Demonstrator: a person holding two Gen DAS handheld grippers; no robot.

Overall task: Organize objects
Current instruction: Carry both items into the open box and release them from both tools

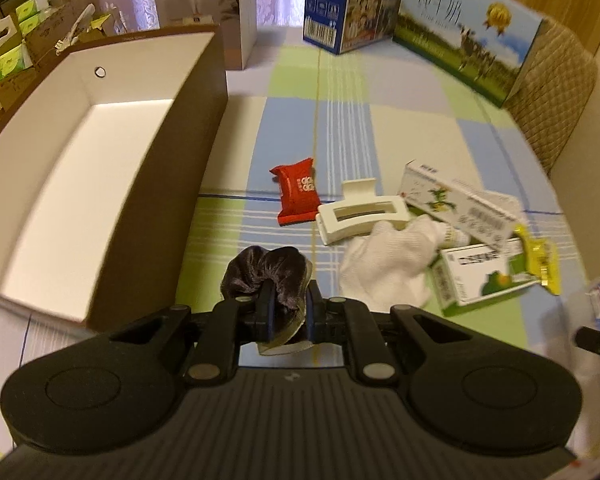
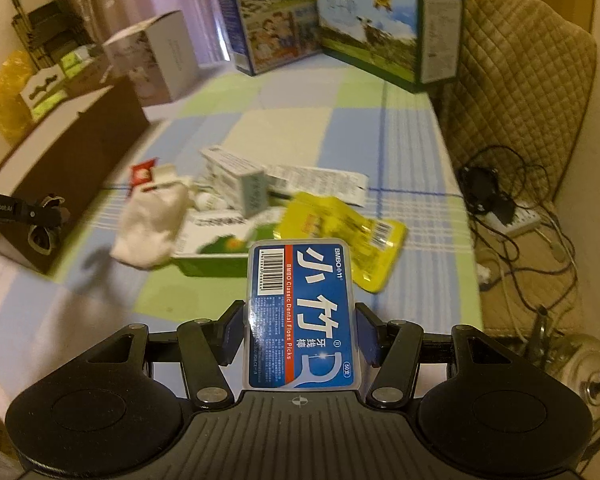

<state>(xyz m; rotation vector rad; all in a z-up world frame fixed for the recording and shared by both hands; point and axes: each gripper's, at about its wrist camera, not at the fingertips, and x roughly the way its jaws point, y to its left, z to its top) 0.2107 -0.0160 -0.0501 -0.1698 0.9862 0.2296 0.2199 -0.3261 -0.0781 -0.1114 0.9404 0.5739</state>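
Note:
My left gripper [image 1: 288,300] is shut on a dark velvet scrunchie [image 1: 260,272], held above the checked tablecloth just right of an open brown box [image 1: 180,184] with a white inside. Ahead lie a red packet [image 1: 298,196], a white claw clip [image 1: 360,216], a white sock [image 1: 388,264], two green-and-white medicine boxes [image 1: 460,200] and a yellow sachet [image 1: 540,260]. My right gripper [image 2: 300,328] is shut on a blue dental floss pick box [image 2: 300,312], raised over the table's near side. The right wrist view also shows the left gripper [image 2: 44,216] beside the brown box [image 2: 72,160].
At the back stand a white humidifier box [image 1: 208,4] and two milk cartons [image 1: 348,4] [image 1: 468,36]. A quilted chair [image 2: 520,80] is beyond the table's right edge. On the floor below it lie a power strip and cables [image 2: 512,216].

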